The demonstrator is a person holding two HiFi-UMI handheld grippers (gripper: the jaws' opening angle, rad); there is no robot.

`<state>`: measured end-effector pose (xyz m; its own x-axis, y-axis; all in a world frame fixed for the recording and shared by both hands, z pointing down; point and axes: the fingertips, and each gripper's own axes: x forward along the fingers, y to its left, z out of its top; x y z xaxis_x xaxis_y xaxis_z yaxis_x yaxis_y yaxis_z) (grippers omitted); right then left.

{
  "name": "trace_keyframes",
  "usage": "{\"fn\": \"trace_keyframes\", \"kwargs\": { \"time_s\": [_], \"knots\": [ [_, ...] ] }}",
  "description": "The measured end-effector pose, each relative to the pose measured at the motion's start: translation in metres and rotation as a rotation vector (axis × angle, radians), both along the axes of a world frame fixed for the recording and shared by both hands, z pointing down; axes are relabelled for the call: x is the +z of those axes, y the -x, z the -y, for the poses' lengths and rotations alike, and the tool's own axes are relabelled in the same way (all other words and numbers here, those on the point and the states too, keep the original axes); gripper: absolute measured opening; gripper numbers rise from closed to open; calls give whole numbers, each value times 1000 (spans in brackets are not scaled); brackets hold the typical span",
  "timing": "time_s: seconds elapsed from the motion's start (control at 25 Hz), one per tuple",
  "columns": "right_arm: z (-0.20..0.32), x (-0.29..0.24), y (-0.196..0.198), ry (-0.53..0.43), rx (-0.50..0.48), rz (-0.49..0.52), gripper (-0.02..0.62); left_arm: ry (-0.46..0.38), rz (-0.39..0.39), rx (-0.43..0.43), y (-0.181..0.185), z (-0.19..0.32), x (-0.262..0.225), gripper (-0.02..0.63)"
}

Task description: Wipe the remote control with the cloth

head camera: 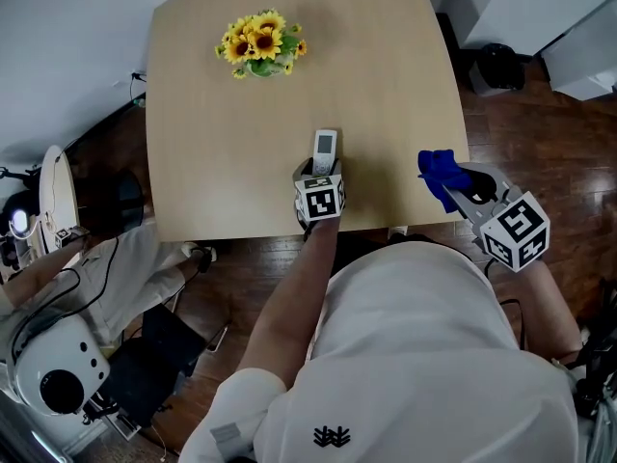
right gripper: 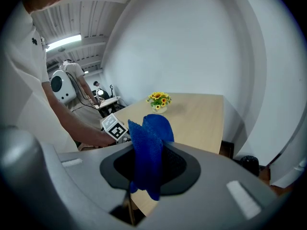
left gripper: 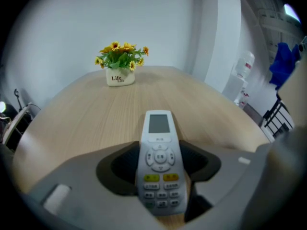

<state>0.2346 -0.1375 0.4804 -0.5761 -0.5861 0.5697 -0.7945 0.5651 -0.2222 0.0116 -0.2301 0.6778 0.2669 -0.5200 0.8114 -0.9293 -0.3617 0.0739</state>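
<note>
Reference point: the sunflower pot, standing upright near the far end of the light wooden surface.

Left gripper: positioned on the person's side of the pot, well apart from it, close to the near edge of the surface. Its fingers stand partly open and are closed against the two long sides of the remote control. The remote is light grey, with its display end pointing toward the pot and its keypad end between the fingers. The buttons face up. Whether its underside touches the surface cannot be determined. The left arm reaches in over the near edge.

Right gripper: positioned to the right of the pot and further toward the person, by the right edge of the surface and well apart from the remote. Its fingers are nearly together and clamp a blue cloth. The cloth is bunched, stands up above the fingers and hangs a little way below them. It touches neither the remote nor the pot.

Surroundings: a dark wooden floor lies around the surface. A second person in white is to the left of the pot, off the surface, beside a white rounded device. A dark object sits on the floor to the right of the pot.
</note>
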Motion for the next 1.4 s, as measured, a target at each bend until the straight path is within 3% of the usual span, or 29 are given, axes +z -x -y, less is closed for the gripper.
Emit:
{"fn": "trace_keyframes", "kwargs": {
  "time_s": [0.52,0.68,1.04,1.4],
  "knots": [
    [2,0,-3,-33,-36,48,89,-44,19,60,-4,-5,-16,282],
    [0,1,4,-28,-51,73,89,-70,30,126,-4,-21,-34,295],
    [-9,21,26,-5,-125,104,89,-88,-16,264,-16,-91,-74,295],
    [-31,20,66,-21,-170,64,89,-161,-131,314,2,-117,-110,294]
  ]
}}
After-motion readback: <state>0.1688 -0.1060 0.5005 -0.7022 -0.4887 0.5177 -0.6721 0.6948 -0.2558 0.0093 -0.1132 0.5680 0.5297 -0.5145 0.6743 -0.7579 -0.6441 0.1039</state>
